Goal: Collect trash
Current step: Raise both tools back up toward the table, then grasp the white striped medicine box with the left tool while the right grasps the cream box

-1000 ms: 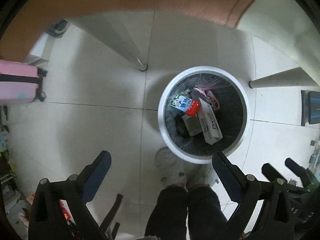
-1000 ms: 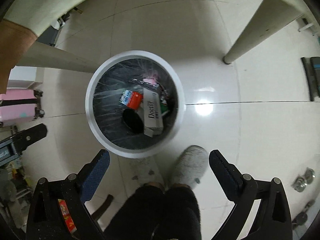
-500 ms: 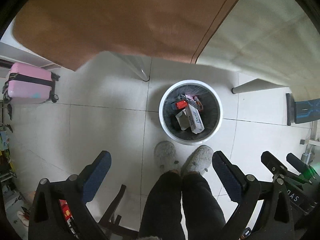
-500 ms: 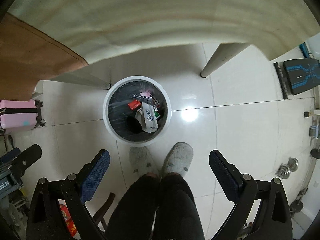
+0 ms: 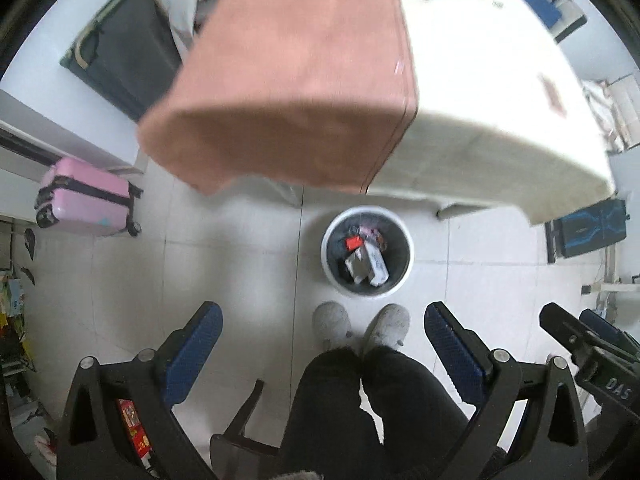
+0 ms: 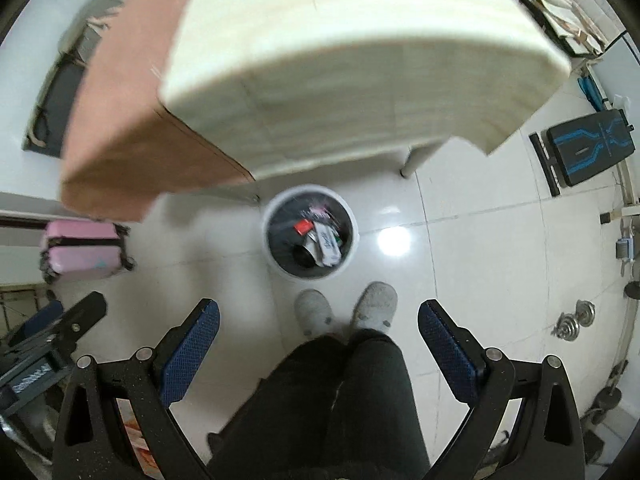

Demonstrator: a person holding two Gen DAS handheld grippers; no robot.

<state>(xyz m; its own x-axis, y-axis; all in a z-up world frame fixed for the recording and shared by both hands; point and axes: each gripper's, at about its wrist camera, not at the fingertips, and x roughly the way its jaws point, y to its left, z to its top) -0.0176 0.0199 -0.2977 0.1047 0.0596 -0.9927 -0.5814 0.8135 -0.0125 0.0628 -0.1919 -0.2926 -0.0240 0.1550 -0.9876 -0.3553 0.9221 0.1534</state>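
A round white trash bin (image 5: 334, 280) lined with a dark bag stands on the tiled floor, far below both grippers. Inside lie a red packet (image 5: 353, 243), a white carton (image 5: 376, 263) and other wrappers. The right wrist view has the same bin (image 6: 270, 252) with its carton (image 6: 329, 245) near the frame's middle. My left gripper (image 5: 320, 344) hangs open and empty high above the floor. Equally high, my right gripper (image 6: 318, 340) is open with nothing between its blue pads. The right gripper (image 5: 592, 344) also appears at the left view's right edge.
A table with a brown cloth (image 5: 288, 72) and a cream cloth (image 5: 480, 80) overhangs the bin. A person's dark trousers and grey slippers (image 5: 332, 322) stand just before it. A pink suitcase (image 5: 86, 198) sits left, a black-blue bench (image 6: 588, 152) right, weight plates (image 6: 576, 320) further right.
Both grippers have risen well away from the bin, which now looks much smaller. The table top and its cloths have come into view. Both stay open and empty.
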